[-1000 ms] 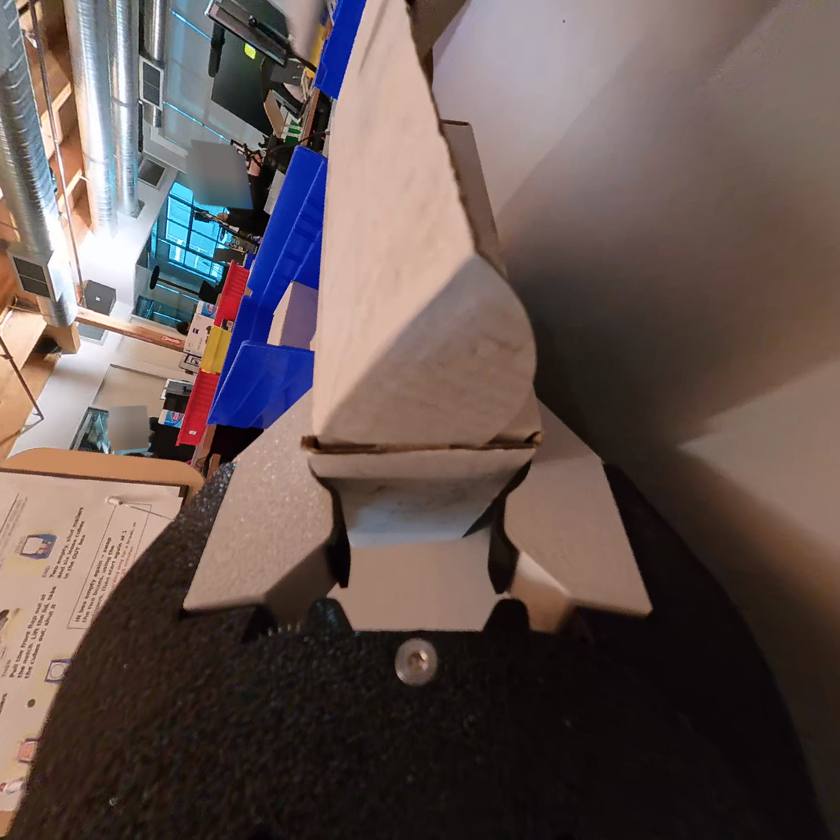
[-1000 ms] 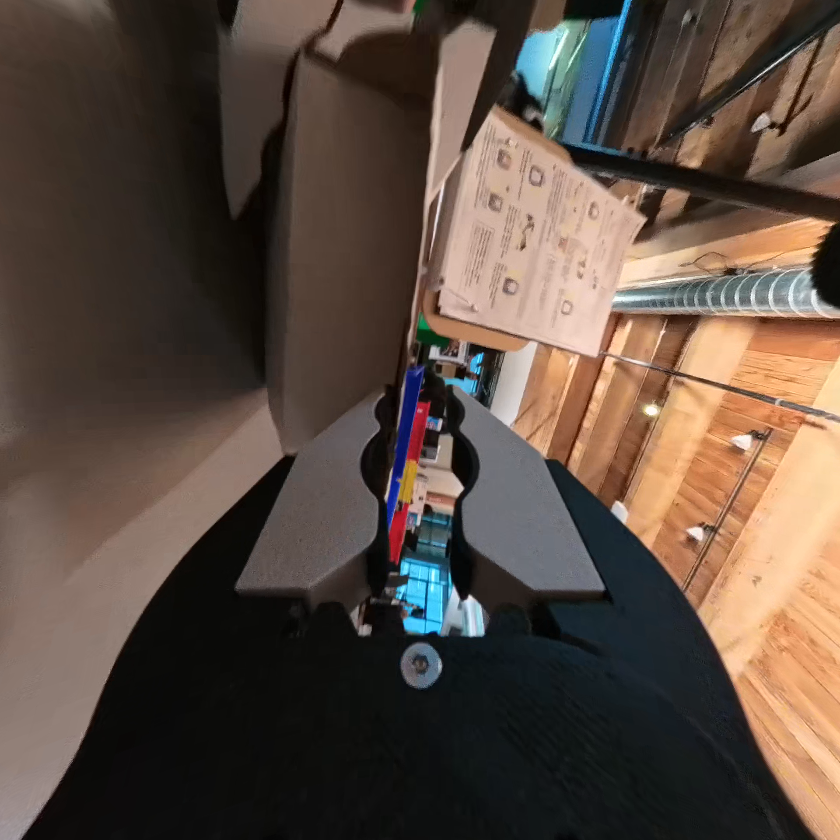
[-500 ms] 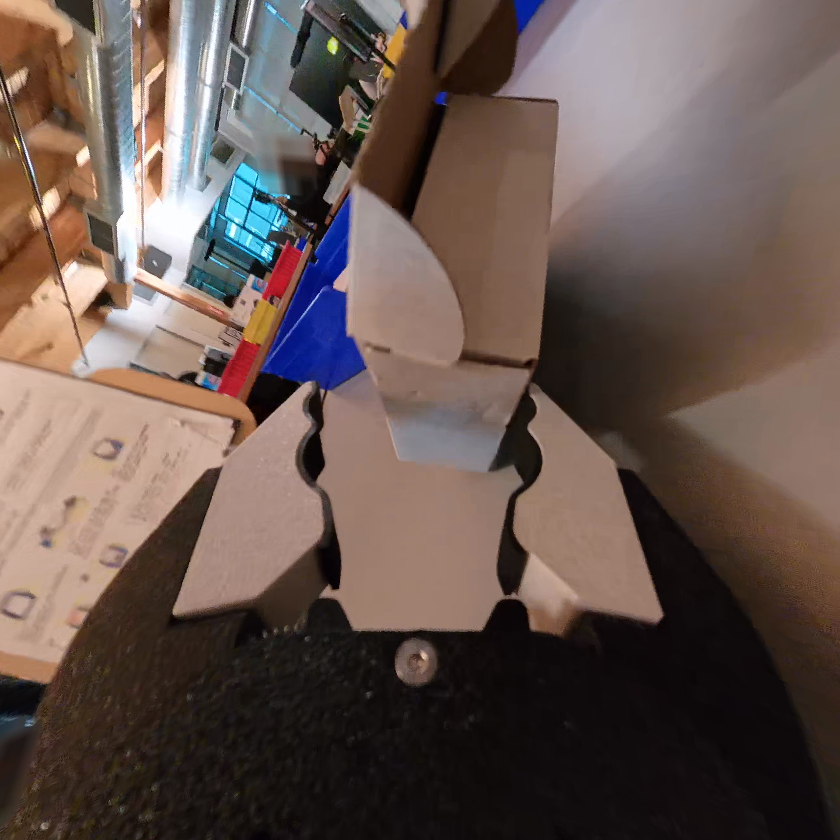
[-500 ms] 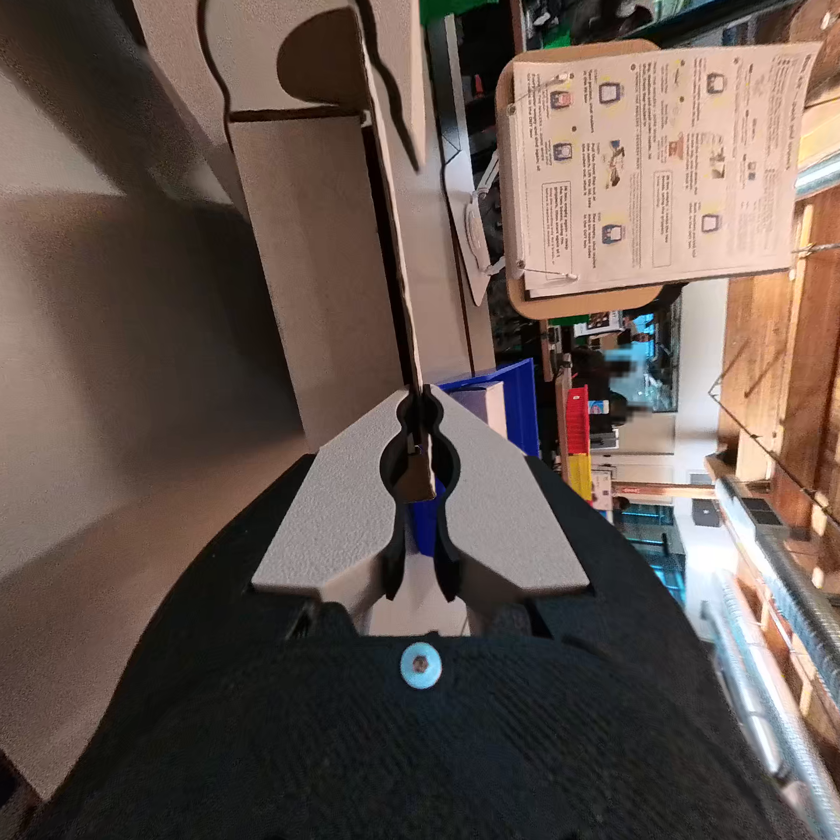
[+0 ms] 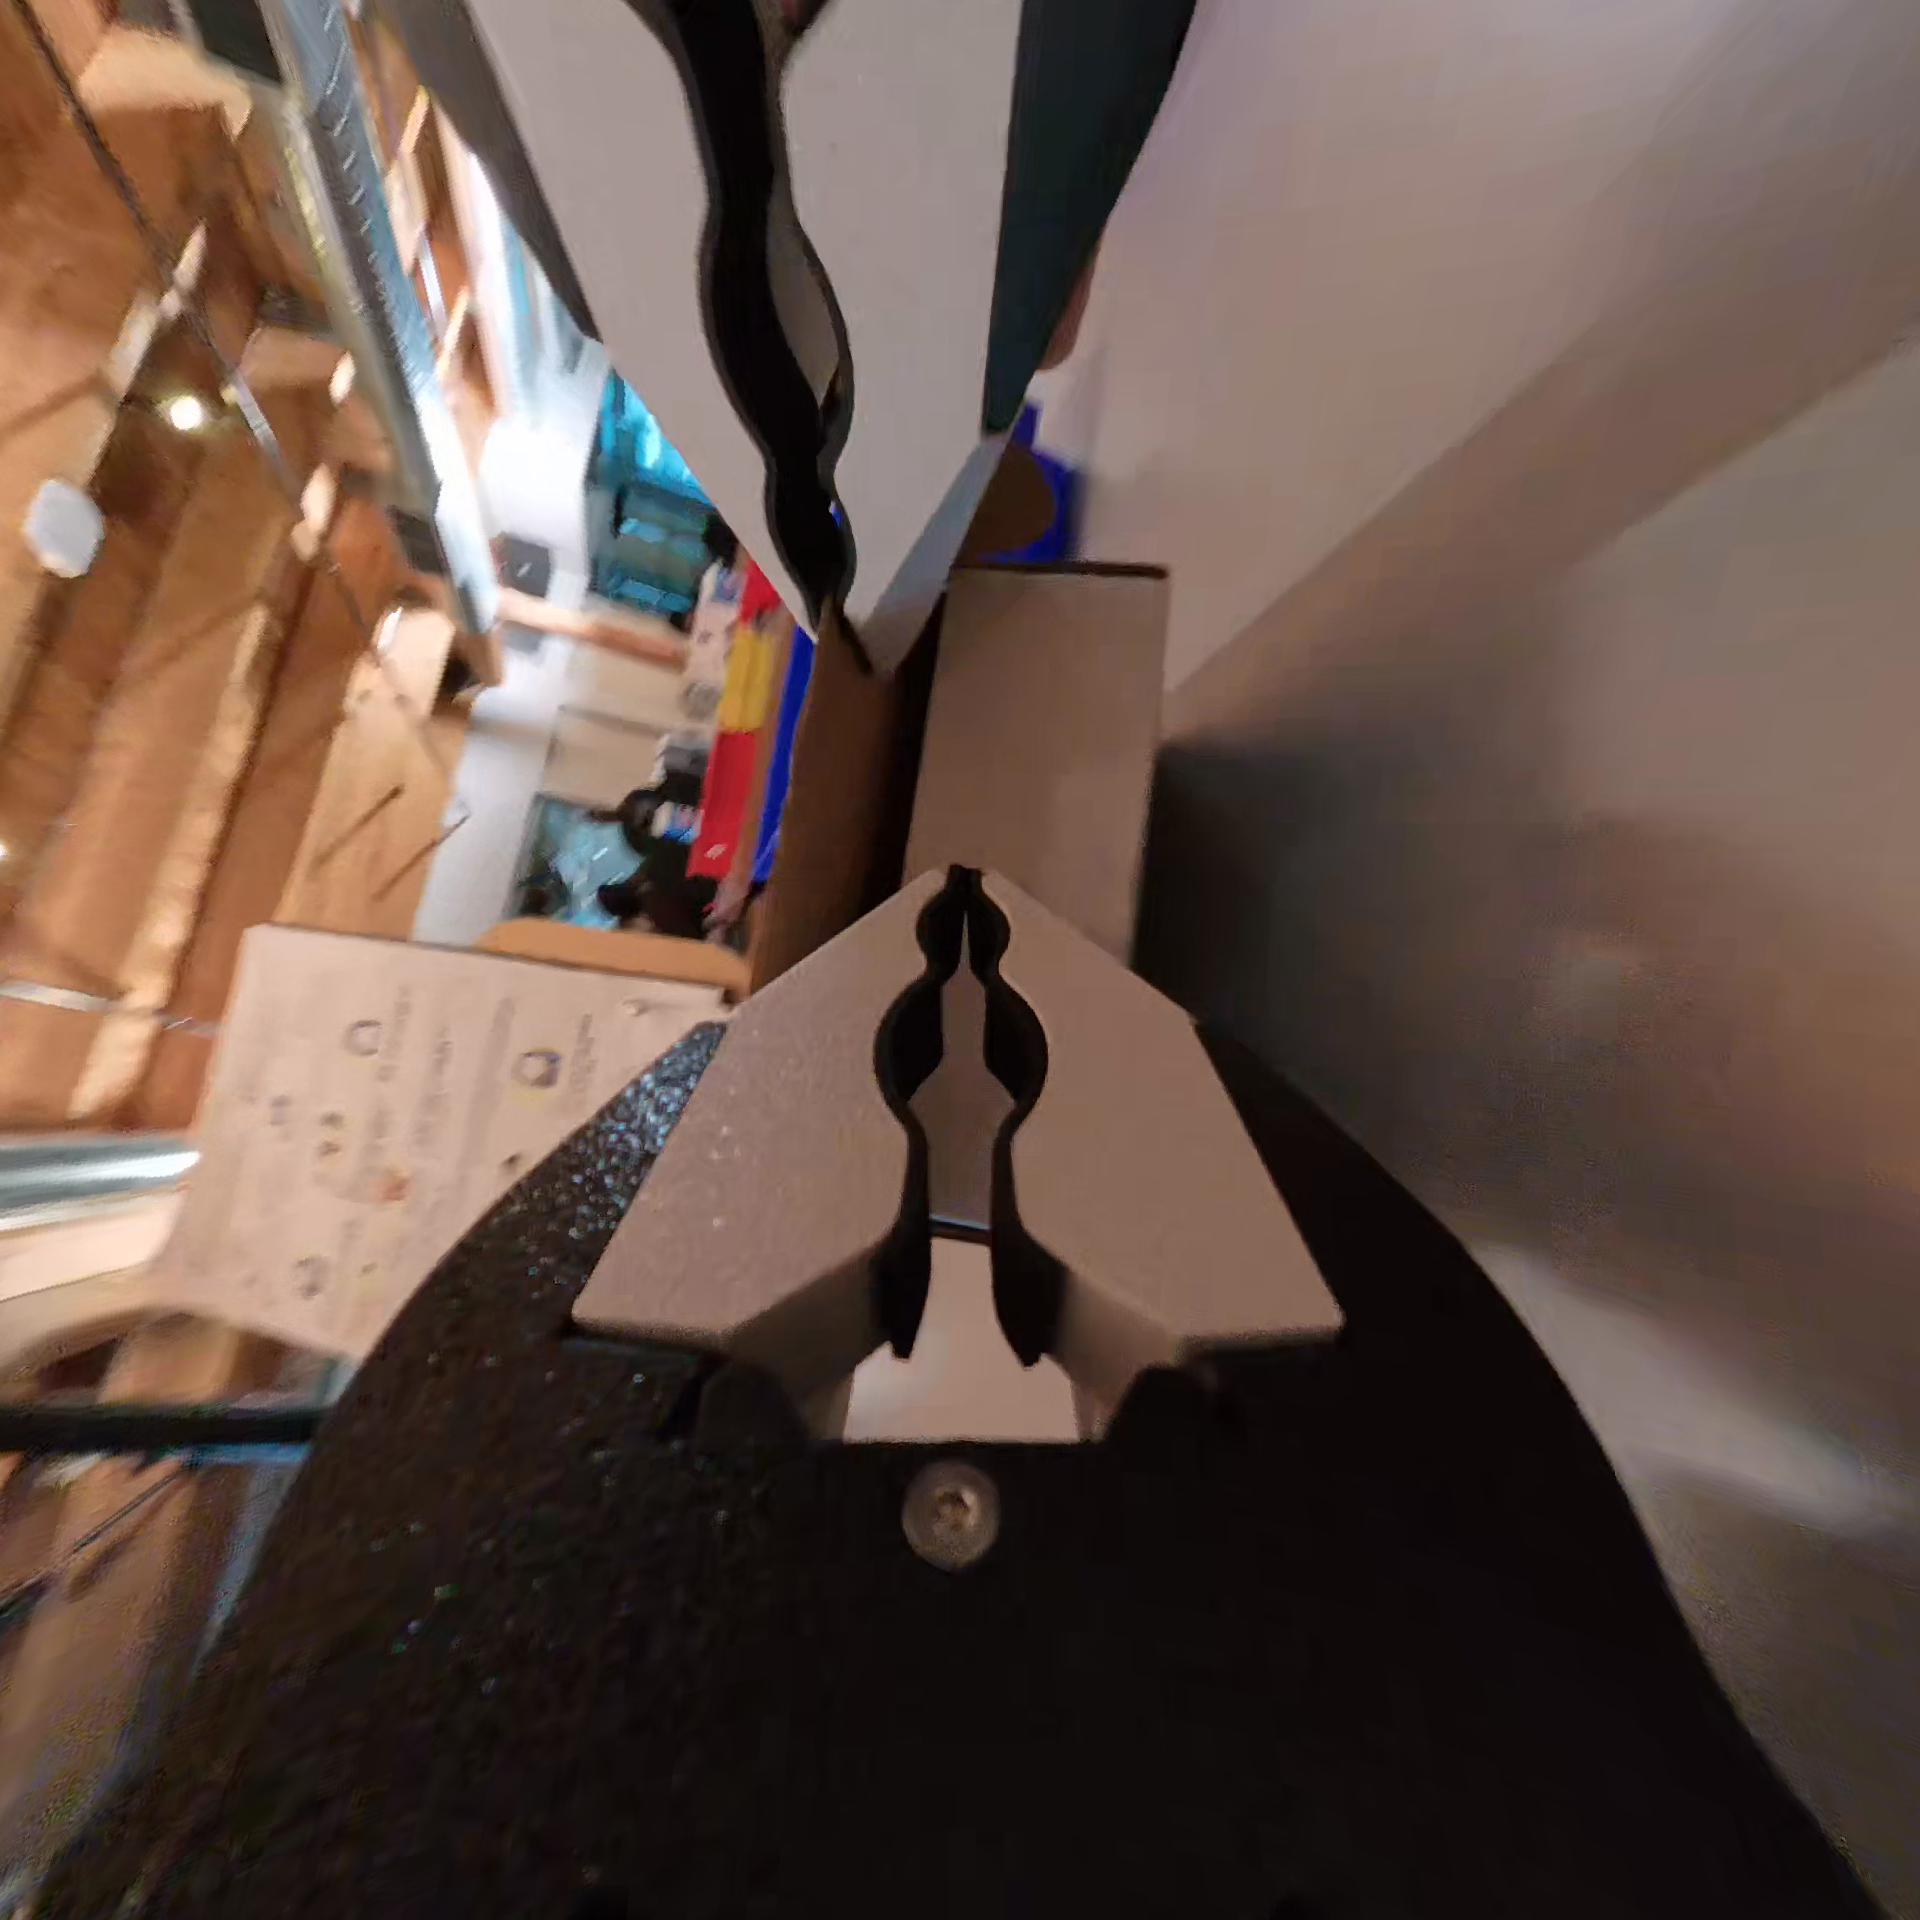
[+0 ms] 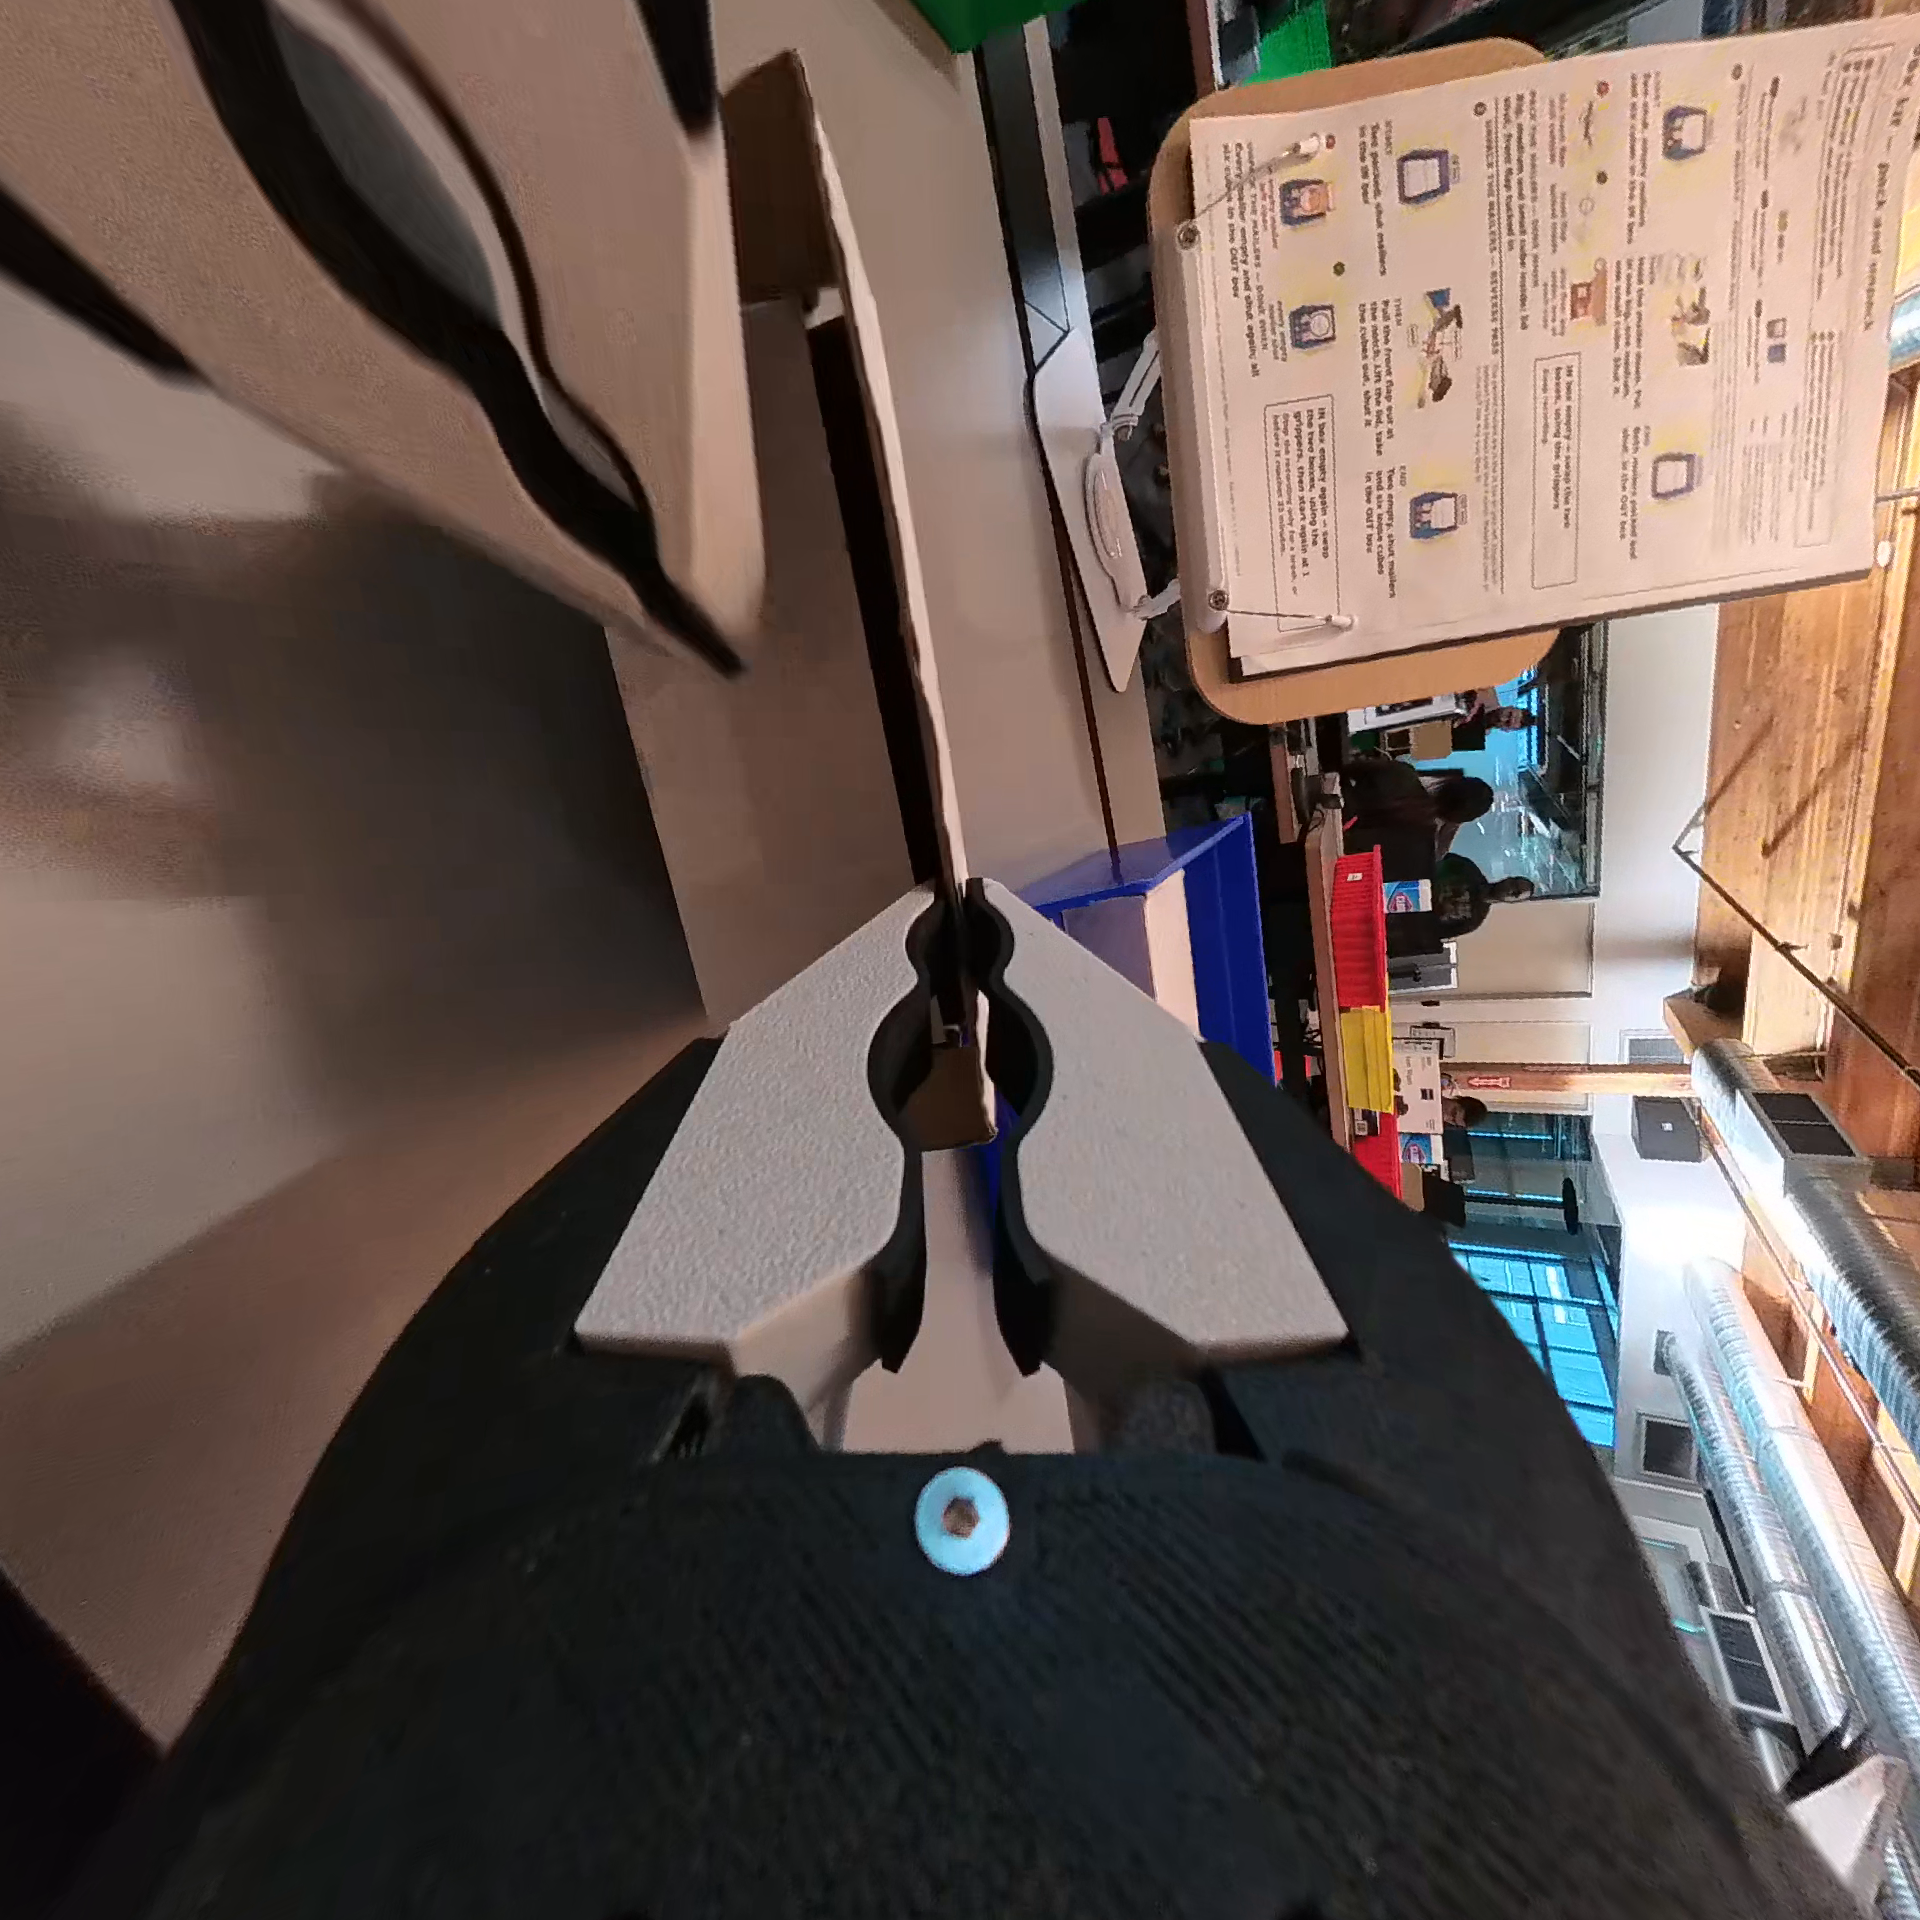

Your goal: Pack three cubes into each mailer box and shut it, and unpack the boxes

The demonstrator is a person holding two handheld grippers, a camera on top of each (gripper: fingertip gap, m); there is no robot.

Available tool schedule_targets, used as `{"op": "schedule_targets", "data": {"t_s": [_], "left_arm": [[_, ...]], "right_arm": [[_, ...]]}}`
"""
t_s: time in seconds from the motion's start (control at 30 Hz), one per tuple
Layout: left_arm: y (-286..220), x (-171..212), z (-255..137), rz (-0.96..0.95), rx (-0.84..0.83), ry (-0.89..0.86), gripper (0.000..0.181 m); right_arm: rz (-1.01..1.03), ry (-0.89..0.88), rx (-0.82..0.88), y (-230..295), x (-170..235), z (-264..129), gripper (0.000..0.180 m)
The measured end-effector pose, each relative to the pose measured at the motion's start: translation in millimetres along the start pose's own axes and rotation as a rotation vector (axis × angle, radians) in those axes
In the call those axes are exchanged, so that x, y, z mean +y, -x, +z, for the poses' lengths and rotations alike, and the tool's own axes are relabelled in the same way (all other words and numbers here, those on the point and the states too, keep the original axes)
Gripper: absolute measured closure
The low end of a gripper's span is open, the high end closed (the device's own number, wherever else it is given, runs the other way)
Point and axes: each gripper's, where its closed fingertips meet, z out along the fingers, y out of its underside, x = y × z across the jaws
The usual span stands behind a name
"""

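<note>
Two grippers on one mailer box (image 5: 1039, 748), sat on the pale table (image 5: 1558, 416); both wrist cameras rolled sideways, so the table reads as a vertical wall.

Left gripper (image 5: 961, 883): tongs closed, tips touching, nothing visible between them. Parked just beside the box's side wall; contact not resolvable. Right gripper (image 5: 826, 608) at the far end of the same box, in the top of the left view.

Right wrist view: tongs clamped on the free edge of the lid (image 6: 894, 520), scrap of cardboard visible in the gap behind the tips. Lid seen edge-on, standing up off the table, roughly square to it. Box open.

Orientation: long axis of lid and box running straight away from the right gripper, in line with its fingers; open side facing up, away from the table. Hinge side not visible.

Zero cubes in sight; interior hidden behind the lid. Background only: blue bin (image 6: 1174, 883), clipboard with an instruction sheet (image 6: 1507, 343).

Best guess on step: lid handling, mid-swing. Packing or unpacking not decidable from contents.

Next move, either way: keep the pinch on the lid edge, brace the box body with the left, rotate about the hinge rather than pull, to avoid dragging the box across the table.
</note>
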Motion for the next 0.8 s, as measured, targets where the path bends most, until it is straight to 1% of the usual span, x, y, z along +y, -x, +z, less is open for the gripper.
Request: {"op": "schedule_targets", "data": {"t_s": [0.1,0.13,0.2,0.27,0.33,0.37,0.47,0.53,0.63,0.7,0.8], "left_arm": [[4.1,6.7,16.4,0.078,-0.078,0.161,0.181],[0.3,9.4,20.0,0.090,-0.075,0.200,0.181],[-21.6,17.6,27.6,0.076,0.015,0.268,0.181],[-37.9,26.8,32.5,0.097,0.052,0.311,0.181],[-47.6,30.4,33.6,0.124,0.077,0.309,0.181],[-47.0,28.0,32.6,0.105,0.074,0.286,0.181],[-20.6,20.0,26.8,-0.045,0.012,0.208,0.181],[1.1,29.9,27.1,-0.134,-0.028,0.219,0.181],[0.7,59.4,37.4,-0.179,0.034,0.304,0.181],[-8.9,64.2,40.5,-0.200,0.102,0.303,0.181],[-12.5,62.3,37.9,-0.235,0.142,0.301,0.181]], "right_arm": [[0.008,-0.008,-0.020,1.5,0.4,-2.6,0.179],[0.026,-0.018,-0.018,-0.9,-0.4,-3.6,0.179],[0.051,-0.045,-0.035,-3.5,-1.6,-4.7,0.179],[0.063,-0.051,-0.041,-6.2,-1.0,-2.6,0.179],[0.059,-0.063,-0.045,-7.9,-2.6,-0.9,0.179],[0.053,-0.062,-0.040,-9.8,-1.9,0.2,0.179],[0.057,-0.076,-0.036,-16.1,-0.8,3.2,0.179],[0.067,-0.085,-0.042,-19.9,-0.1,5.3,0.179],[0.065,-0.091,-0.047,-27.3,-1.2,9.2,0.179],[0.060,-0.094,-0.042,-37.4,-2.5,12.3,0.178],[0.056,-0.069,0.002,-64.8,0.2,27.5,0.179]]}}
